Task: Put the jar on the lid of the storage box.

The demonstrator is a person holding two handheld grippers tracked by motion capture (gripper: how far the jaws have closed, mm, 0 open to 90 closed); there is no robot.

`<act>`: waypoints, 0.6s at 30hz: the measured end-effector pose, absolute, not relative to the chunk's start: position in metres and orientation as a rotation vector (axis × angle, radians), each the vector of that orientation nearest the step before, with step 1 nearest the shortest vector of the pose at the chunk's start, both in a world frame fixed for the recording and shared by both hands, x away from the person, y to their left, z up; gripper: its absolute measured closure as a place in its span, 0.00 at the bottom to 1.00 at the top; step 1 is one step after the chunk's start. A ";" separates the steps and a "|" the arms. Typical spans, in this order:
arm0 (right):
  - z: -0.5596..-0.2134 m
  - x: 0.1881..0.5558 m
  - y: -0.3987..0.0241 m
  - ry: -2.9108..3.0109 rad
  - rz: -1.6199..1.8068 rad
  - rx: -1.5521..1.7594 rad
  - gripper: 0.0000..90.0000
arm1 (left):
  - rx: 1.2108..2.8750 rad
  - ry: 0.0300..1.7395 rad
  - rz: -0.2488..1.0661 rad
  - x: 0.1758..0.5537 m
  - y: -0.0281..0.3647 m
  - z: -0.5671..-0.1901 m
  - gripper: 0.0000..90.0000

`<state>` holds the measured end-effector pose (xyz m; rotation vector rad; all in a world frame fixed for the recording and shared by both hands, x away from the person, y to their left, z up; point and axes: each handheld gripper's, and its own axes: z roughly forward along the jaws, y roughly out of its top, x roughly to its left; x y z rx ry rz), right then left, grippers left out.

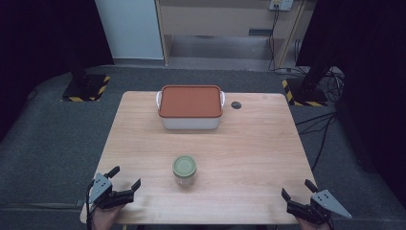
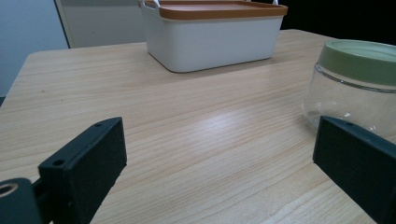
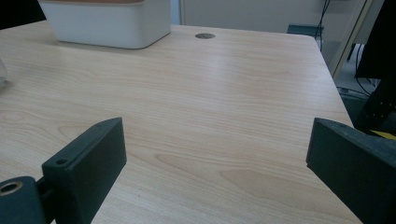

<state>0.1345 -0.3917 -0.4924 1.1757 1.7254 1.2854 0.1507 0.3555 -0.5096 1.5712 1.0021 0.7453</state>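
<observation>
A light wooden counter [image 1: 143, 143] carries two things. Near the front edge, about midway across, stands a clear glass jar [image 1: 184, 171] with a green lid [image 1: 184, 166] screwed on top. At the far side sits a white box [image 1: 190, 120] with an orange lid [image 1: 190, 101] and white handles at both ends; the box and the jar are well apart, with bare wood between them. Just to the right of the box, a small dark round cap [image 1: 236, 105] is set into the counter top.

The left gripper [image 1: 124, 179] is at the front left corner of the counter, its jaws spread wide and holding nothing. In the left gripper view the jar [image 2: 355, 88] stands near its right jaw, slightly beyond it, and the box [image 2: 212, 39] lies farther off straight ahead; nothing lies between the jaws but wood.

The right gripper [image 1: 297, 189] is at the front right corner, also spread wide and empty, angled toward the middle of the counter. In the right gripper view only open wood lies ahead, with the box [image 3: 107, 25] at the far left and the round cap [image 3: 205, 36] beyond.

Past the counter the floor is grey carpet [image 1: 57, 134]. Two black stands with yellow-and-black striped bases [image 1: 86, 88] flank the far corners, and cables [image 1: 316, 122] trail along the right side.
</observation>
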 end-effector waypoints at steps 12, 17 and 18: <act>-0.493 0.134 -0.394 1.715 1.294 1.190 0.05 | 1.579 0.992 0.751 0.150 0.355 -0.509 0.02; -0.493 0.134 -0.394 1.713 1.297 1.186 0.05 | 1.581 0.991 0.744 0.151 0.355 -0.509 0.02; -0.493 0.133 -0.394 1.712 1.296 1.186 0.05 | 1.582 0.987 0.743 0.150 0.356 -0.508 0.02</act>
